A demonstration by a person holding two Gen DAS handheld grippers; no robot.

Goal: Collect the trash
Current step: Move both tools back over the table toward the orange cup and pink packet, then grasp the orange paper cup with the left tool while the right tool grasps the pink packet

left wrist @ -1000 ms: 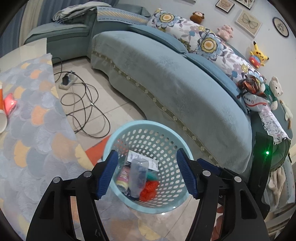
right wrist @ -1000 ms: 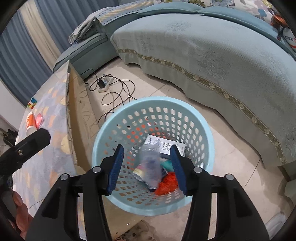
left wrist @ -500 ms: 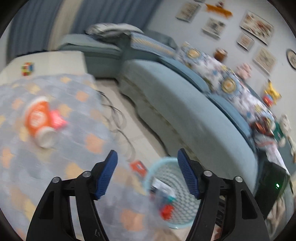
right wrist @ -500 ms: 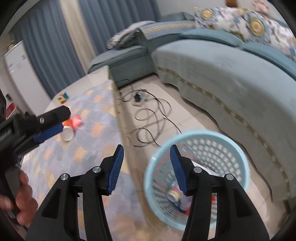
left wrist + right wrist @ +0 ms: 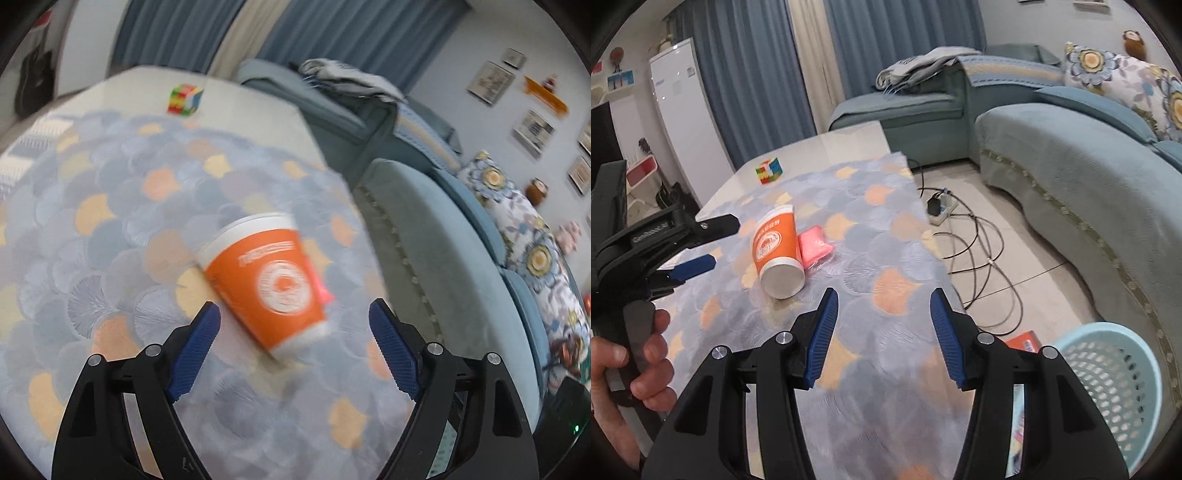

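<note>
Two grippers, left point(image 5: 294, 332) and right point(image 5: 882, 325), gape empty over the table point(image 5: 849, 140), where the cup point(image 5: 266, 286) lies tipped mid-cloth beside a pink wrapper point(image 5: 813, 248); light, crushable paper, best pinched gently across its orange wall.

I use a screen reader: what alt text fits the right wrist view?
An orange paper cup lies on its side on a patterned tablecloth, a pink wrapper touching it. The open right gripper hovers nearer; the left gripper approaches from the left. A blue basket stands on the floor.
</note>
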